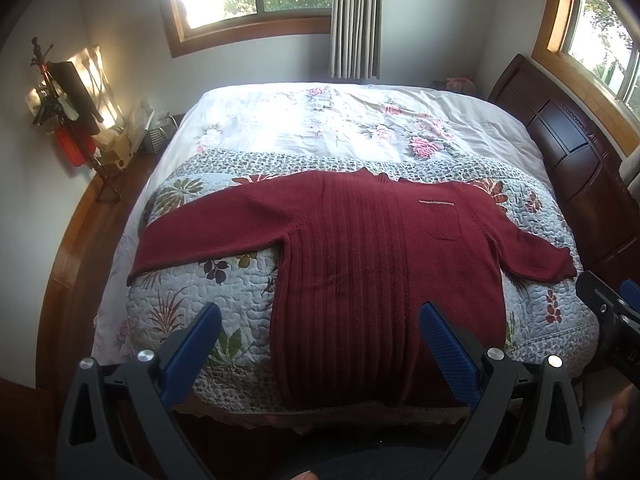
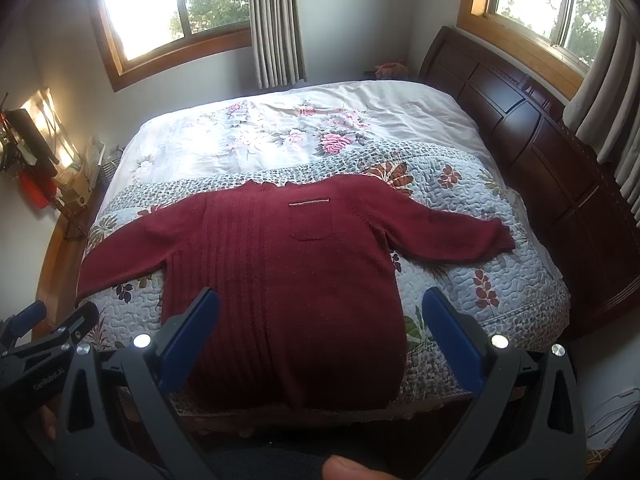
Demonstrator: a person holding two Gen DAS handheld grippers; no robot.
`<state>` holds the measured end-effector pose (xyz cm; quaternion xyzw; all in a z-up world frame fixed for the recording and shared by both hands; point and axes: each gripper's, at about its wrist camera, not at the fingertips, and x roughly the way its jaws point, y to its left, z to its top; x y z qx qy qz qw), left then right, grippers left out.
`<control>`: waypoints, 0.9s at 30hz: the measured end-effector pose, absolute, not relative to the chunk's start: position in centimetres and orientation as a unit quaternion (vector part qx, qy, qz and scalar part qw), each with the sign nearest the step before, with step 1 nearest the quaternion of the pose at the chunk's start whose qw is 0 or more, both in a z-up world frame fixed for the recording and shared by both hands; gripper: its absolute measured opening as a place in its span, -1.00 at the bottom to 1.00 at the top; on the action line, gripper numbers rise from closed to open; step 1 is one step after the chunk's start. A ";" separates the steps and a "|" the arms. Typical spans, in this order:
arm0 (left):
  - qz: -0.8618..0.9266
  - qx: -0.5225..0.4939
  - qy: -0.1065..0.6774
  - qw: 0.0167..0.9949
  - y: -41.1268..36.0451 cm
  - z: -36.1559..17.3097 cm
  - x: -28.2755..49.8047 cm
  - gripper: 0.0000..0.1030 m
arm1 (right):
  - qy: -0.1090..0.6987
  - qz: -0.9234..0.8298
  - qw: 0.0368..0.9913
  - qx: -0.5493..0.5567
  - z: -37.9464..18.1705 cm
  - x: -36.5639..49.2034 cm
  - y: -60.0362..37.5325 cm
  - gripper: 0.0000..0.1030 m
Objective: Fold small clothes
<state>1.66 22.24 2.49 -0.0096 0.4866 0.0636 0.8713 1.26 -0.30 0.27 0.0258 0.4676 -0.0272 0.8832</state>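
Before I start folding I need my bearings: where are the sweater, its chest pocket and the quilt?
sweater [image 1: 360, 272], left wrist view, ribbed middle of the body.
chest pocket [image 2: 311, 222], right wrist view, pocket's centre.
quilt [image 2: 460, 208], right wrist view, bare patch above the sleeve.

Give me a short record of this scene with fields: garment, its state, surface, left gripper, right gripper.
garment: dark red sweater
state: spread flat, both sleeves out to the sides, unfolded
surface: floral quilt on the bed
left gripper: open, holding nothing, above the sweater's hem
right gripper: open, holding nothing, above the sweater's hem
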 end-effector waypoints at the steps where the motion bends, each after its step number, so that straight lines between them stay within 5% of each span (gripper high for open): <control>1: 0.064 -0.009 0.487 0.871 22.2 2.5 1.7 0.93 | 0.468 -0.027 0.883 0.026 0.3 1.3 -0.4 0.95; 27: 0.063 -0.004 0.481 0.874 21.7 2.9 1.2 0.93 | 0.457 -0.029 0.889 0.021 0.7 0.4 -0.9 0.95</control>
